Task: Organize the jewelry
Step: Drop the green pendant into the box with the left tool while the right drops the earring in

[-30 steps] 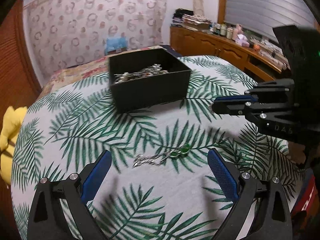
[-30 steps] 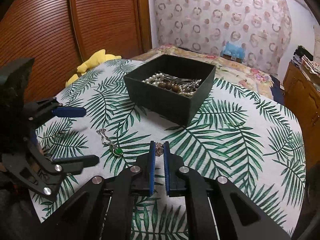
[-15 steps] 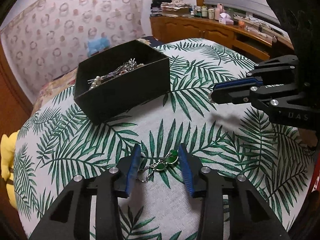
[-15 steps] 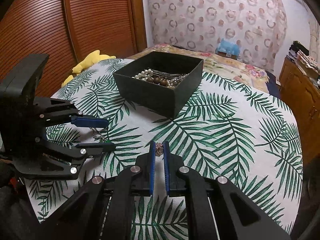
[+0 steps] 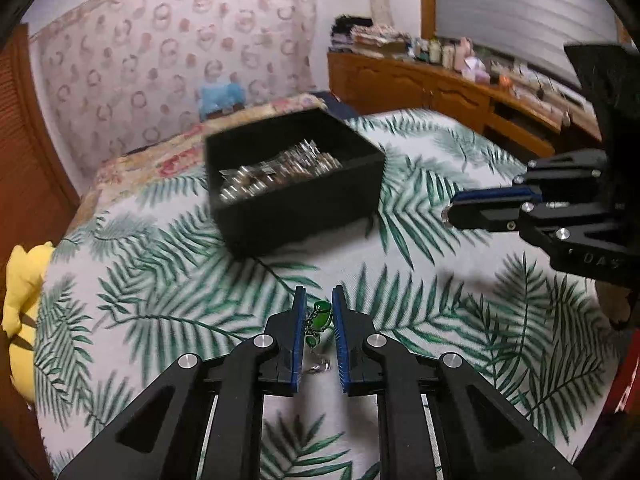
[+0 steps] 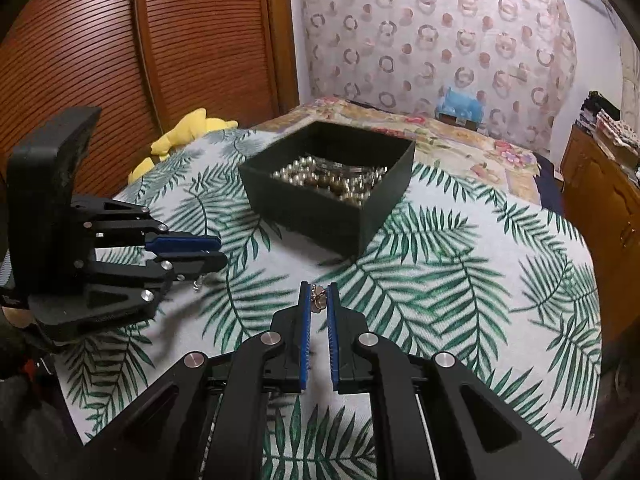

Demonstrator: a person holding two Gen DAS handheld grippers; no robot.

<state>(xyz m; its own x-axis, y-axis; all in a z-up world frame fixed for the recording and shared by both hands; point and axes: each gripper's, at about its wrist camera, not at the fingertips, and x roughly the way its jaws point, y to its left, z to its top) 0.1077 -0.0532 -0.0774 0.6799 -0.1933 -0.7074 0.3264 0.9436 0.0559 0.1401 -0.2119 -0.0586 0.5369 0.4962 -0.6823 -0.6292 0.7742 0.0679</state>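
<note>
A silver chain necklace with a green pendant (image 5: 322, 320) is pinched between the blue pads of my left gripper (image 5: 319, 292), whose jaws are closing on it. In the right wrist view that left gripper (image 6: 218, 250) hovers just above the palm-leaf cloth, with a bit of chain (image 6: 197, 285) dangling below it. My right gripper (image 6: 319, 286) is shut on a small gold-coloured jewel (image 6: 318, 300); it also shows at the right in the left wrist view (image 5: 450, 212). Beyond both stands a black open box (image 5: 296, 208) (image 6: 316, 216) holding pearls, beads and metal pieces.
A palm-leaf cloth (image 6: 460, 280) covers the round table. A yellow soft toy (image 6: 188, 128) lies at its left edge by brown slatted doors (image 6: 140, 60). A floral bed with a blue item (image 6: 460, 104) sits behind, and a cluttered wooden sideboard (image 5: 440, 84) to the right.
My left gripper moved in over the green pendant necklace and its jaws went from wide open to nearly together around it. The right gripper stayed shut and kept still.
</note>
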